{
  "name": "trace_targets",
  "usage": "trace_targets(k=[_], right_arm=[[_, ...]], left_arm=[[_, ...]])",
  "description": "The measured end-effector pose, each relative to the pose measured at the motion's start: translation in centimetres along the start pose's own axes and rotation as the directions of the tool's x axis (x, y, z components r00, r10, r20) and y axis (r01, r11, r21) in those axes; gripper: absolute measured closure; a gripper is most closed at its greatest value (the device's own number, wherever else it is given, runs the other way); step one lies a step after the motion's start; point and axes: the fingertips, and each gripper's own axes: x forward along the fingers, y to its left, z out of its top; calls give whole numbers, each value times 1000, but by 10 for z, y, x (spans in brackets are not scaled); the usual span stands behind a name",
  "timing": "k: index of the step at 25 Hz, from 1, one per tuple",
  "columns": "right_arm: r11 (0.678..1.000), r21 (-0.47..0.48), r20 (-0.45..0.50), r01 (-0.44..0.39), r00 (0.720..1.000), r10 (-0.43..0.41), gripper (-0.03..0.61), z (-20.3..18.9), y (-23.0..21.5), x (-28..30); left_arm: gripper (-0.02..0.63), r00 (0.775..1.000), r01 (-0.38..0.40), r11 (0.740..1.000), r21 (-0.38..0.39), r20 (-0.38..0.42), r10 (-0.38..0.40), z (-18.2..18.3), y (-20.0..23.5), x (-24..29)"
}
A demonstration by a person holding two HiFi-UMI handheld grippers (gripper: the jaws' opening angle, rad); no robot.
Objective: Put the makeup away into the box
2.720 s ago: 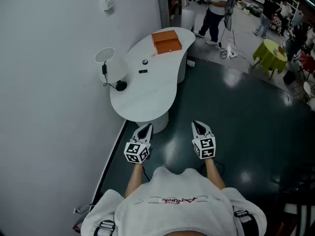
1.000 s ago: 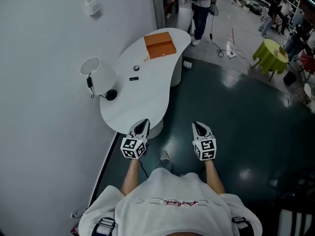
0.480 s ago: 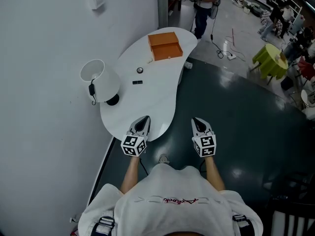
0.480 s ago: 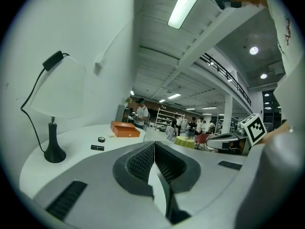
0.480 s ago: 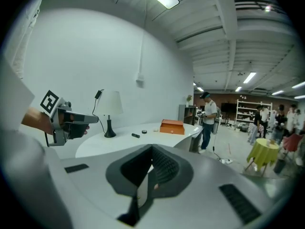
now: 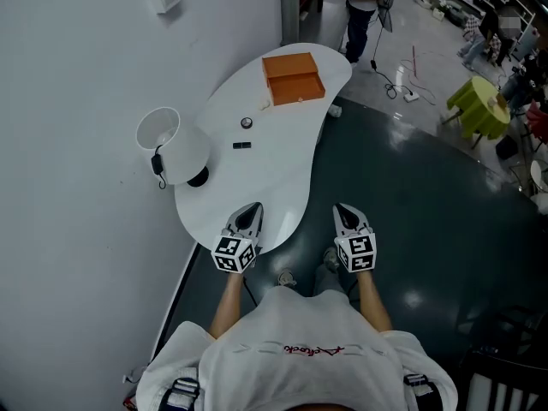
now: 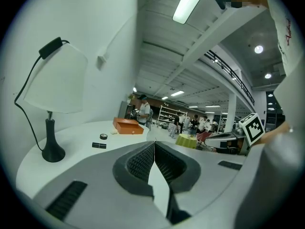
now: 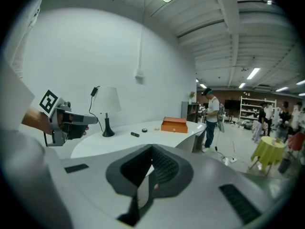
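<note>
Reach for makeup: you are holding left gripper [image 6: 249, 215] and right gripper [image 6: 347, 217] closed and empty at the table [image 6: 282, 174] edge; open one before the dark stick [image 6: 242, 145], probably makeup, short of the box [image 6: 294, 77].

Big open lab hall — strip lights [image 7: 190, 1], shelving racks [image 8: 251, 109], people [image 8: 210, 114] standing, cables [image 6: 396, 84] on glossy floor [image 6: 411, 195].
</note>
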Motion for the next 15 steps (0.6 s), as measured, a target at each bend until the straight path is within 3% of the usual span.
trace_targets(k=[6,15], right_arm=[[998,7,9,-58,998,58,559,0,-35,32],[986,-3,53,-167,984,167,558,17,-127,73]], left_arm=[[603,998,-69,998,-1,-4,69,4,4,32],[603,983,-186,983,-1,11,186,30,-17,108]])
